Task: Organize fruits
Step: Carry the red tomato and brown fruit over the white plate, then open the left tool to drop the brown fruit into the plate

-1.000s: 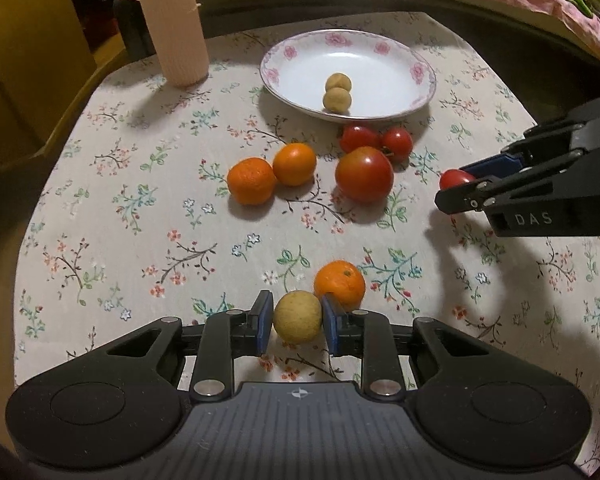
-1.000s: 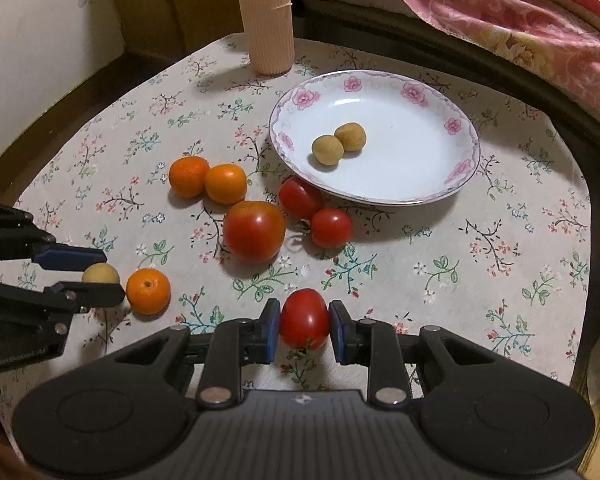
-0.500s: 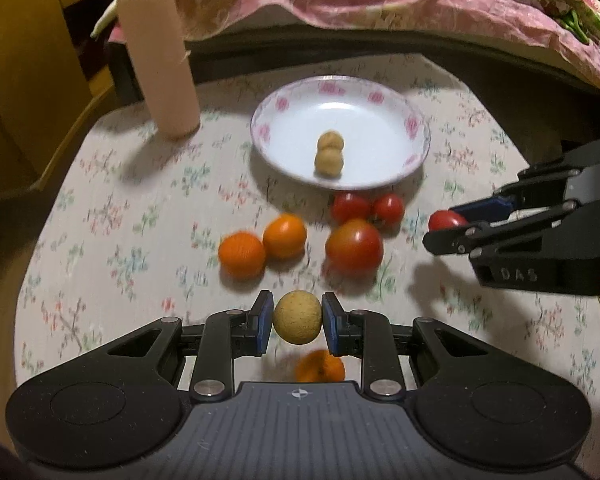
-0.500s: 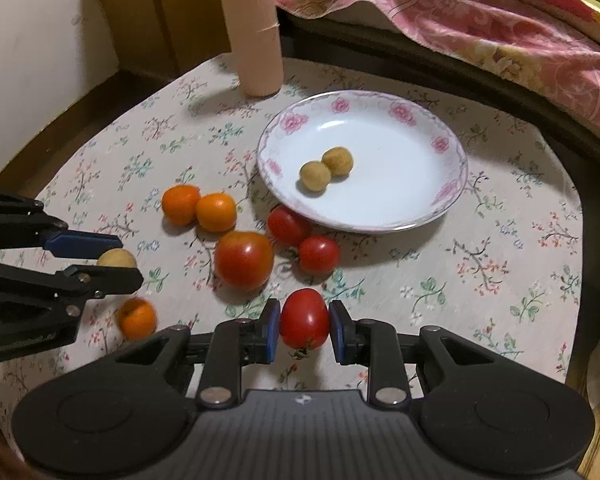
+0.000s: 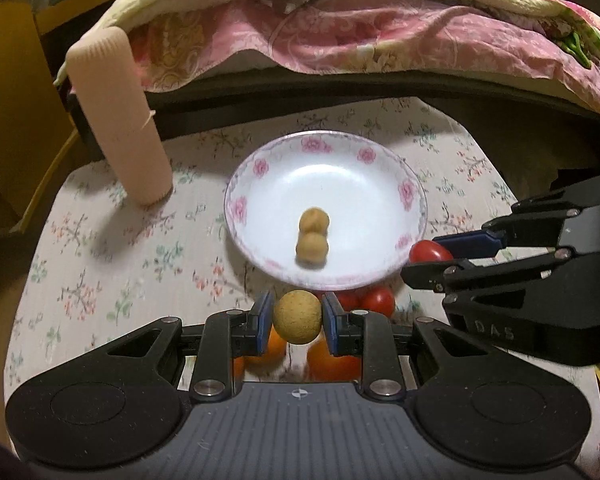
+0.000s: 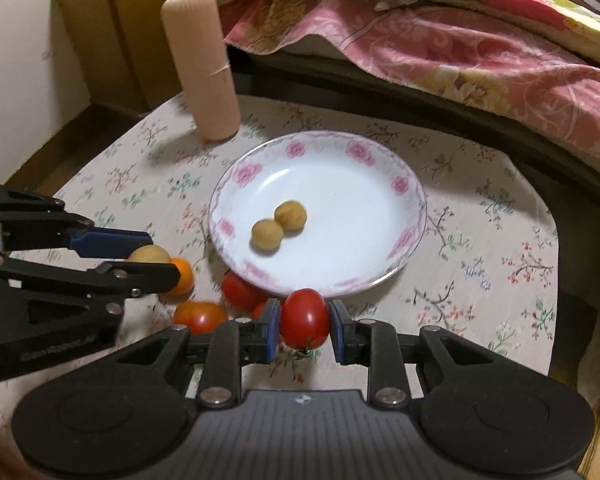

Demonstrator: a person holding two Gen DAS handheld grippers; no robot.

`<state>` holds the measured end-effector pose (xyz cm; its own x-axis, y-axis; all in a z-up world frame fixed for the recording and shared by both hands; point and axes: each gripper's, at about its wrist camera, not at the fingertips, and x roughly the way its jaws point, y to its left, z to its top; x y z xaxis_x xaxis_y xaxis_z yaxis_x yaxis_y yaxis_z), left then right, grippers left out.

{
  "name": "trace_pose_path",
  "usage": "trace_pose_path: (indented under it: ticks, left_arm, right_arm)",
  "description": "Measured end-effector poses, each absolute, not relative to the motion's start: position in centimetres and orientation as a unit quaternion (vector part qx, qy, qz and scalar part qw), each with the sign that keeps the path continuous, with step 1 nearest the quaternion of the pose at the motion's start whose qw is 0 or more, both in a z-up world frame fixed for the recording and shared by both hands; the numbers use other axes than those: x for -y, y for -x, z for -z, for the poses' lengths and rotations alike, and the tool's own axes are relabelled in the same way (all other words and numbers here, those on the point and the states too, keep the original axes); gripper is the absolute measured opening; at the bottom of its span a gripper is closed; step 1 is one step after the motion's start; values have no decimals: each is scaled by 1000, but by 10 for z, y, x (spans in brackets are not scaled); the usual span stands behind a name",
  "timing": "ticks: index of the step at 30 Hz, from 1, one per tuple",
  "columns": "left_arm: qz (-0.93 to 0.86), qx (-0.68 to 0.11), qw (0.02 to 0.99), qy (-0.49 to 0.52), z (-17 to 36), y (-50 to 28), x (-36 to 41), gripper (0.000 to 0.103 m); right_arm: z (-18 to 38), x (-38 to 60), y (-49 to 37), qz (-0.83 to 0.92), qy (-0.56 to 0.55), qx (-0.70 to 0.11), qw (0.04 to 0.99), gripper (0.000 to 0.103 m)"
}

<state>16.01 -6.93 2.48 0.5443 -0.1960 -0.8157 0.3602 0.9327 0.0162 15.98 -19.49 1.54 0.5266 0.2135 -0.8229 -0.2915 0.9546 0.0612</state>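
- Plate (image 5: 406,192) with pink flowers sits on the floral surface (image 5: 100,240); two tan round fruits (image 5: 313,236) lie touching at its centre, their pair lined up toward the left claw.
- Left claw (image 5: 297,317) is clenched on a tan ball-shaped fruit (image 5: 298,317), raised just before the plate's near rim.
- Right claw (image 6: 305,320) grips a red tomato (image 6: 304,318), long axis upright, also at the near rim.
- Loose tomatoes (image 6: 240,290) and an orange (image 6: 182,276) lie left of the plate's near edge.
- Pink cylinder (image 6: 200,64) stands upright beyond the plate.
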Motion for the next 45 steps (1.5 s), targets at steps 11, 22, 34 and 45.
trace_pose_path:
  ticks: [11,22,34,45]
  left_arm:
    - [156,-449,875,-89,-20,-191,79,34]
    - [155,-454,873,-86,-11,-206,86,35]
    - [154,-457,873,-78,-7,-210,85,35]
    - [154,-453,875,-74,-11,-209,84,37]
  right_arm:
    - [-14,194,-187,-130,37,-465,875,27]
    - [-4,200,-206,-119,27,-469,875,27]
    - [4,201,-213,-114,24,-468,876,27]
    - [1,205,-214,-115,6,-463,879,27]
